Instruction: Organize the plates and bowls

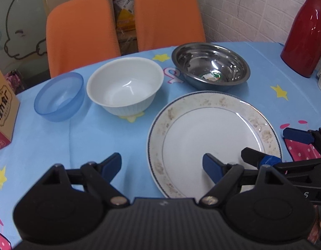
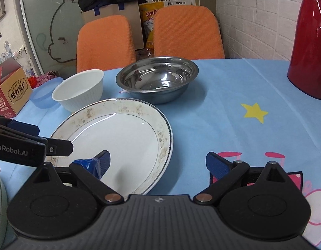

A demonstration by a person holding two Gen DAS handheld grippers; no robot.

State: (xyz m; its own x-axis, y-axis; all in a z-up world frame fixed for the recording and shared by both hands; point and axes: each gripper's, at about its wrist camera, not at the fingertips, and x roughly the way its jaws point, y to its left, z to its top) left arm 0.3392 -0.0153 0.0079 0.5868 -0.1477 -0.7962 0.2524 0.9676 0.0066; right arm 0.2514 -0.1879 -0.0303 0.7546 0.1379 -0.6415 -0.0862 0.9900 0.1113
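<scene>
Two handheld grippers hover over a large white plate (image 1: 212,143) on a bench draped in a blue star-print cloth (image 2: 233,87). The left gripper (image 1: 162,164) has its jaws spread wide and empty, straddling the plate's near-left rim; the right gripper (image 2: 157,162) is likewise wide apart and empty, over the plate's near-right rim. Behind the plate stand a steel bowl (image 1: 210,66), a white bowl (image 1: 125,85) and a blue plastic bowl (image 1: 59,95), all apart and unstacked. Nesting likely starts here: a jaw should slip cleanly under a rim and pinch it squarely, as glazed ware may slide. Two orange chairs (image 2: 147,35), a red thermos (image 2: 310,48) and a snack carton (image 2: 13,89) frame the scene.
</scene>
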